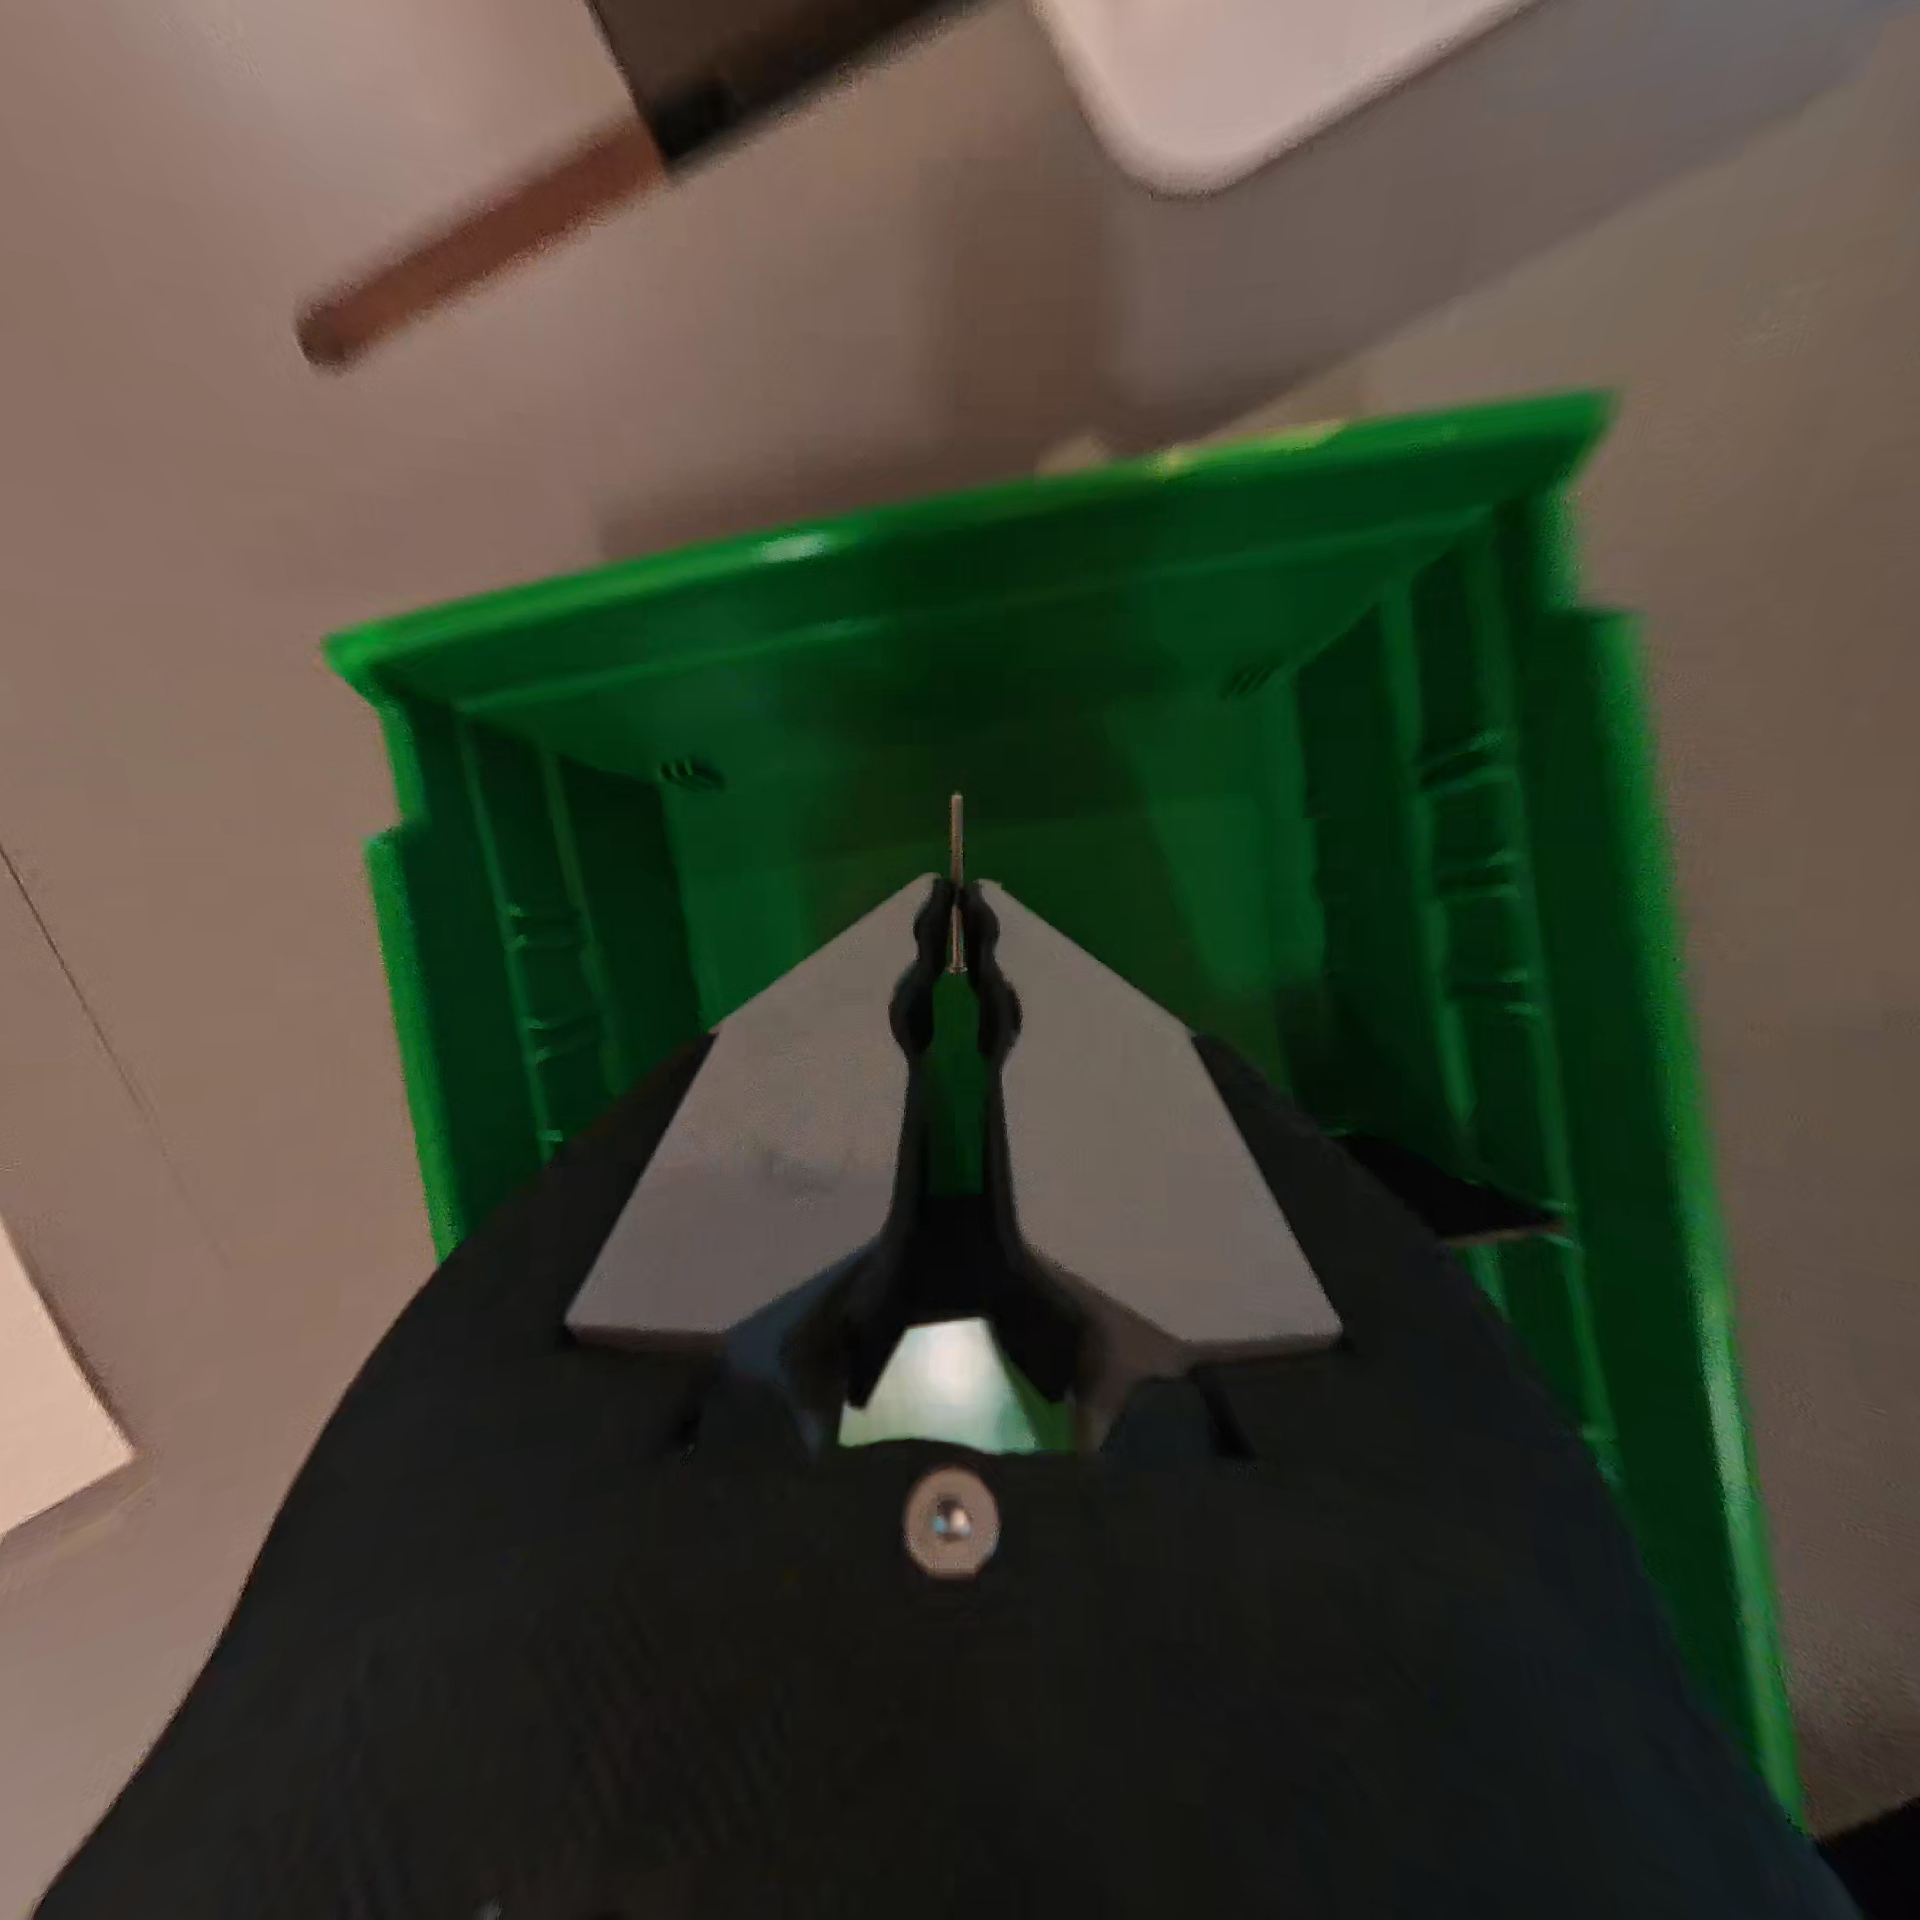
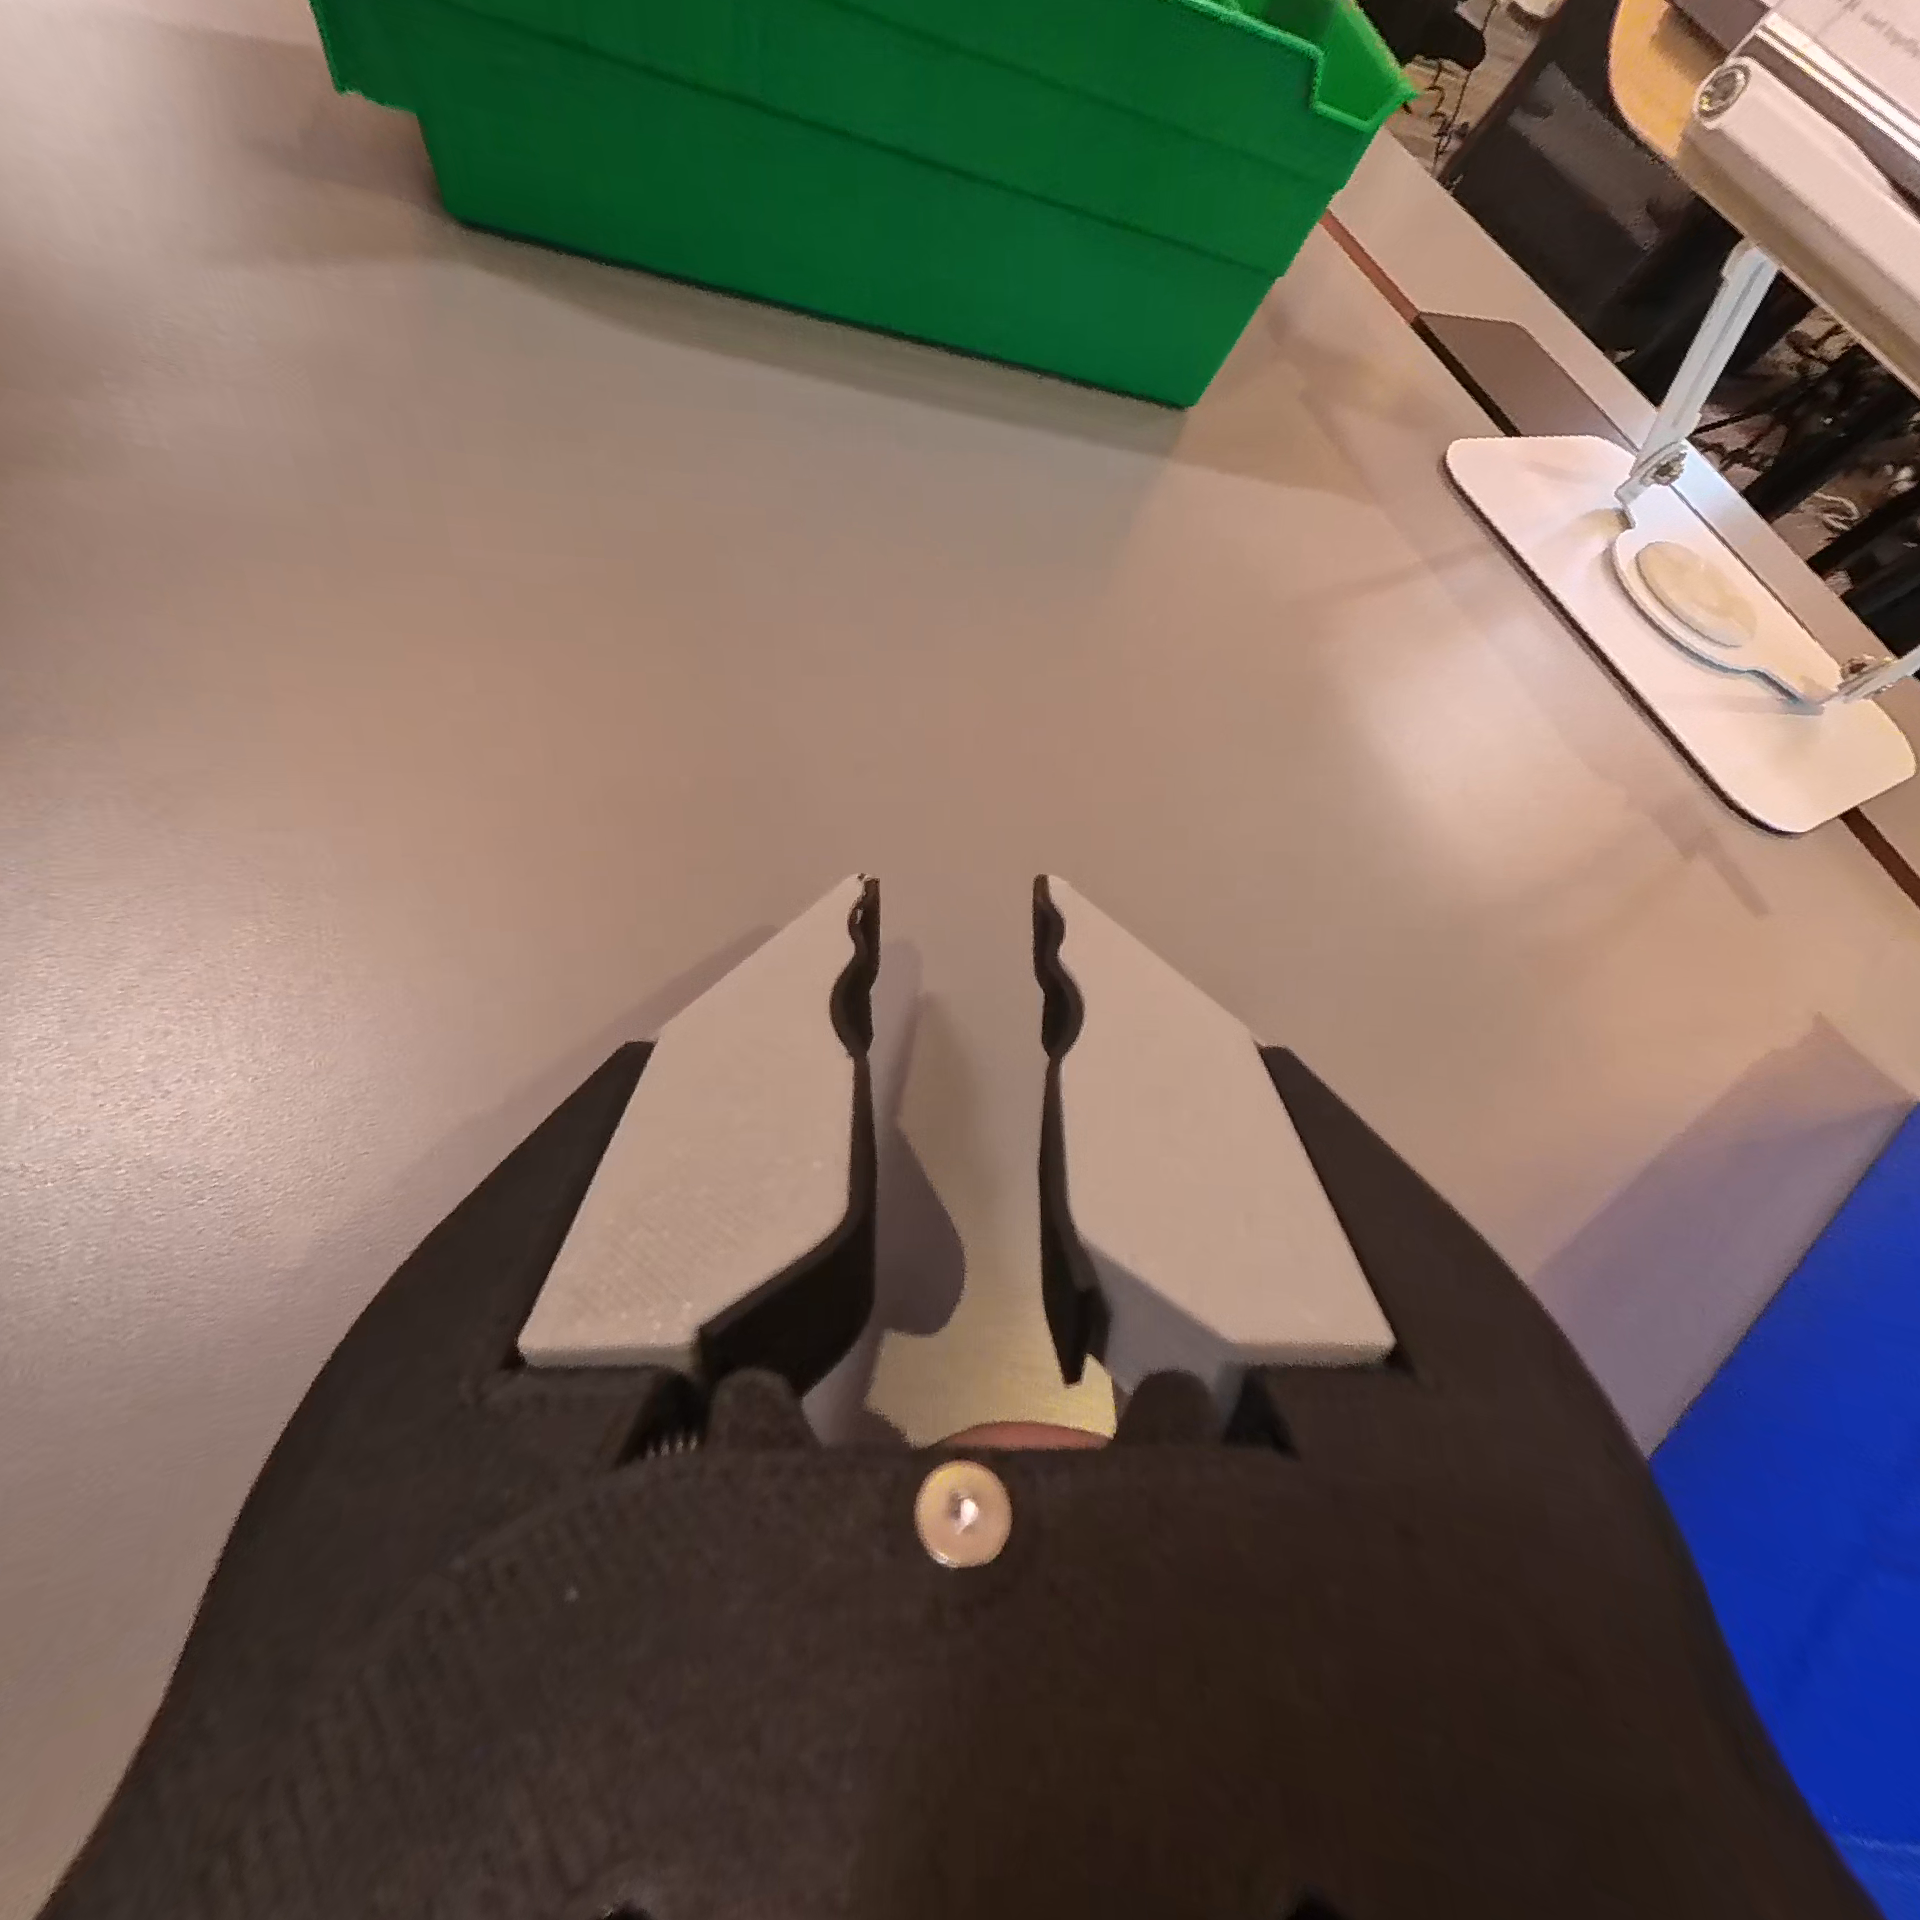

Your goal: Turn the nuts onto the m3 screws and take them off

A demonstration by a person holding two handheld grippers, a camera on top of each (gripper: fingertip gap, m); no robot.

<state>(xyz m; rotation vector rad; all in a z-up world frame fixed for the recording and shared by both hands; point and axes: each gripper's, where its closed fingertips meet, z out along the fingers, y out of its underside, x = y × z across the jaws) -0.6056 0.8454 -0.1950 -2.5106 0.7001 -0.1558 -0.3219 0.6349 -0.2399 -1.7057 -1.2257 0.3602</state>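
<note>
Closest in, the left gripper (image 1: 957, 902) has its fingers (image 1: 790, 1122) pinched on a thin m3 screw (image 1: 956, 844), shaft poking out past the tips above the inside of a green bin (image 1: 1039, 623). Only the right wrist view shows the right gripper (image 2: 956, 902), fingers (image 2: 727, 1143) parted and holding nothing over the grey surface (image 2: 520, 623), the bin's outer wall (image 2: 852, 208), a white stand base (image 2: 1683, 665) and a blue mat (image 2: 1808, 1455). No writing is legible.

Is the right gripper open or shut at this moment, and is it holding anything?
Open and empty. In its own wrist view the right gripper has its fingertips apart, with bare grey table showing through the gap.
</note>
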